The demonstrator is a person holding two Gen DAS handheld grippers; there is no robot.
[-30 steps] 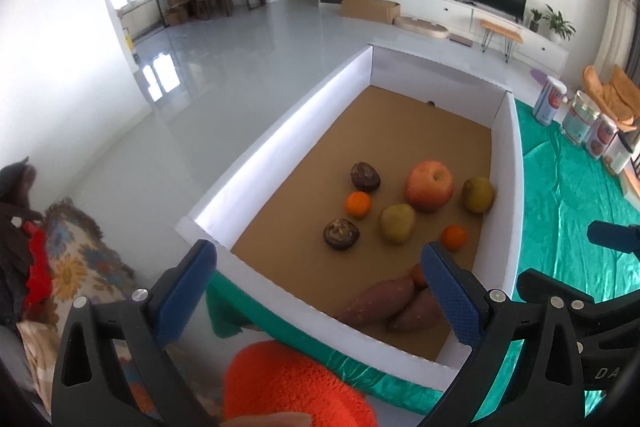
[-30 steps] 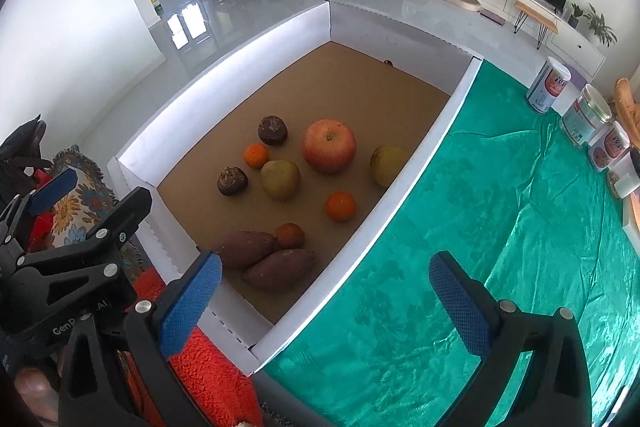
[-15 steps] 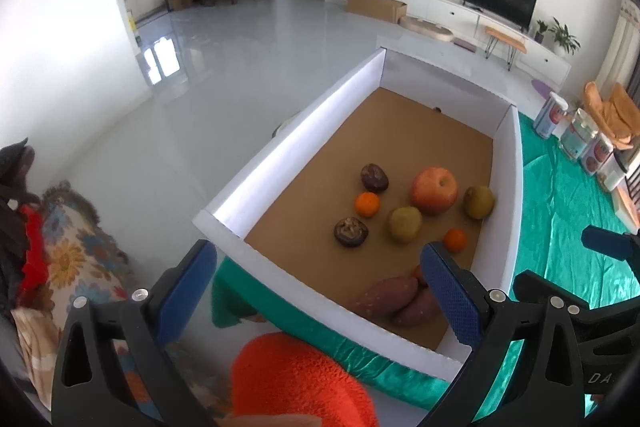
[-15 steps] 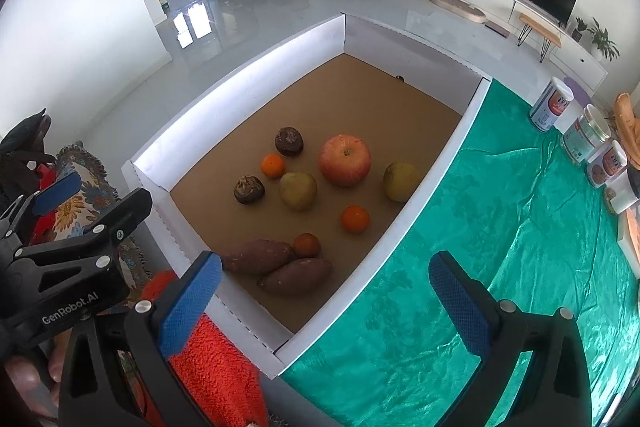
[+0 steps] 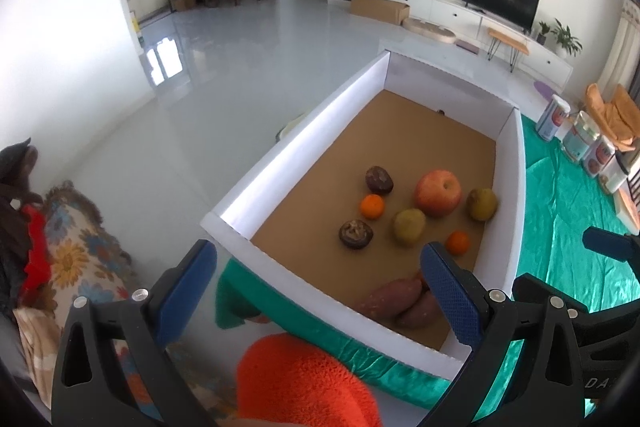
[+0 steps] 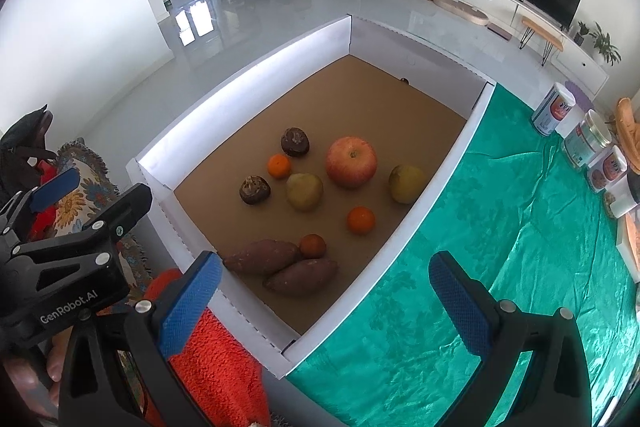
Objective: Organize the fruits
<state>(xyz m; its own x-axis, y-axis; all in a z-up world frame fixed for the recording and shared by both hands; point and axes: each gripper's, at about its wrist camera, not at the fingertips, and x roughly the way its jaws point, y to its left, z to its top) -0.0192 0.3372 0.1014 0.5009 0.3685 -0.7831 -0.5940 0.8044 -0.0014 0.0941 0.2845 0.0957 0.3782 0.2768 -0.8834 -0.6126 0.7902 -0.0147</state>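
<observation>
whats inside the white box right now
In the box: an apple, two pears, three small orange fruits, two dark brown fruits and two sweet potatoes. The near wall may hide a strip of floor.

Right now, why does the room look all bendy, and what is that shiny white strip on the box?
Both views use fisheye lenses, so straight edges bow outward and the corners go black. In the right wrist view, sunlight glares off the box left wall; the left wrist view shows the same bright strip, and window light mirrored on the floor. The fruit looks sharp in both views.
</observation>
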